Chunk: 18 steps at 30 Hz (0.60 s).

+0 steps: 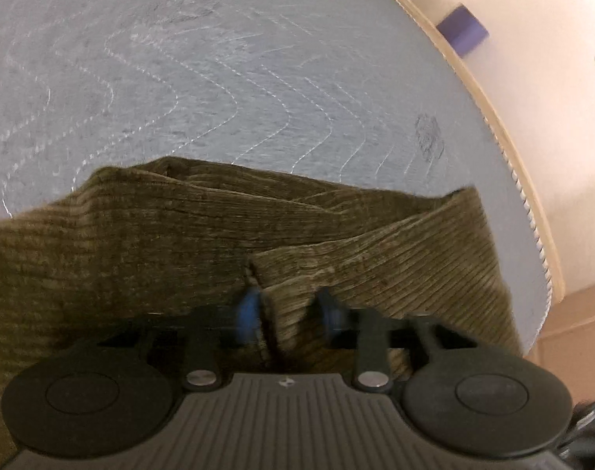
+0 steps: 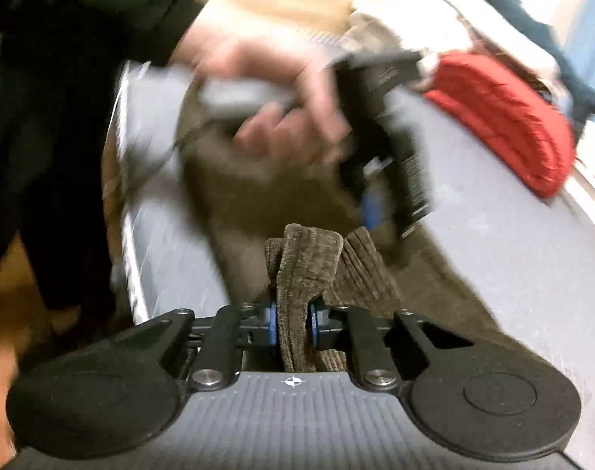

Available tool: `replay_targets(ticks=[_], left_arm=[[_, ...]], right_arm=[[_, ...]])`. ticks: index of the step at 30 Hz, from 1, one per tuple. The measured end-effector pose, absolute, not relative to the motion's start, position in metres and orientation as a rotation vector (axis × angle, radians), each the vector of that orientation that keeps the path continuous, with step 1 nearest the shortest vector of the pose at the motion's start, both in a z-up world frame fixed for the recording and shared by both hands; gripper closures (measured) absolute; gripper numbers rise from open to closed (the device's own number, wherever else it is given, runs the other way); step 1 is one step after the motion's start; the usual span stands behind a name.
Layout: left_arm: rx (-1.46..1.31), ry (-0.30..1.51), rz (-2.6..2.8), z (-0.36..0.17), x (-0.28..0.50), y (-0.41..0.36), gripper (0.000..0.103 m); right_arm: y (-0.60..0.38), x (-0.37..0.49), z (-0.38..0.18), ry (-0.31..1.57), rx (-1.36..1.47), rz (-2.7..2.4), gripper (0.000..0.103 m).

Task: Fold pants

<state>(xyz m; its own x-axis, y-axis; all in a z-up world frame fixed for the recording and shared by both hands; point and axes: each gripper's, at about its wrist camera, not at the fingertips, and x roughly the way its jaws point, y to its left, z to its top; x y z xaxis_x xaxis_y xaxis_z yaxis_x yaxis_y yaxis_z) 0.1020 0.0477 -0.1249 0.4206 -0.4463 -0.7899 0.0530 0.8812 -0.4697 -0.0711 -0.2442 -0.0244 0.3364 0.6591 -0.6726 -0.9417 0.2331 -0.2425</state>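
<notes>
Both grippers on the olive-brown corduroy pants (image 1: 148,235), which lie bunched on the grey quilted pad (image 1: 219,78) covering the table, near its right edge in the left wrist view.

Right gripper (image 2: 293,323): blue pads pressed together on a thick wad of corduroy, several layers stacked between them, fabric poking out past the tips. Grip looks solid.

Left gripper (image 1: 291,307): jaws narrowed around a ridge of the fabric beside a seam or overlapping edge. Frame is blurred, so I can't tell whether the pads actually bite or just straddle it. In the right wrist view the person's hand (image 2: 273,90) holds that tool just beyond the pinched wad, also smeared.

Step in hand, my read: getting two matching holds before lifting to fold. To do it well:
- confirm the left pinch takes all layers, not just the top one
- keep both holds on the same edge so the fold line comes out straight
- lift together, keep tension between the two hands

Cloth: heavy, ribbed, creased in several overlapping folds, nowhere flat yet. A red knitted garment (image 2: 505,117) sits further along the table, apart from the pants.
</notes>
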Motion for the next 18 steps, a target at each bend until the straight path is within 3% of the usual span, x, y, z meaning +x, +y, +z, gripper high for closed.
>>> replay_targets(ticks=[6, 9, 10, 11, 13, 15, 18], left_arm=[[-0.392, 0.857, -0.34, -0.058, 0.088, 0.071, 0.084], [-0.269, 0.812, -0.228, -0.057, 0.084, 0.072, 0.083], [-0.251, 0.83, -0.192, -0.065, 0.088, 0.073, 0.083], [-0.254, 0.857, -0.175, -0.073, 0.091, 0.075, 0.076], [-0.235, 0.906, -0.136, -0.083, 0.095, 0.078, 0.073], [-0.196, 0.848, -0.08, -0.073, 0.09, 0.08, 0.062], [-0.237, 0.773, -0.133, -0.054, 0.08, 0.083, 0.062]], right_arm=[[-0.257, -0.068, -0.004, 0.436, -0.534, 1.2, 0.087], [-0.244, -0.081, -0.022, 0.462, -0.604, 1.232, 0.076], [-0.239, -0.086, -0.03, 0.513, -0.63, 1.288, 0.077], [-0.236, -0.092, -0.037, 0.547, -0.675, 1.346, 0.074], [-0.234, -0.106, -0.045, 0.526, -0.77, 1.378, 0.064], [-0.237, -0.103, -0.043, 0.532, -0.76, 1.36, 0.061], [-0.246, -0.075, -0.029, 0.573, -0.625, 1.235, 0.06]])
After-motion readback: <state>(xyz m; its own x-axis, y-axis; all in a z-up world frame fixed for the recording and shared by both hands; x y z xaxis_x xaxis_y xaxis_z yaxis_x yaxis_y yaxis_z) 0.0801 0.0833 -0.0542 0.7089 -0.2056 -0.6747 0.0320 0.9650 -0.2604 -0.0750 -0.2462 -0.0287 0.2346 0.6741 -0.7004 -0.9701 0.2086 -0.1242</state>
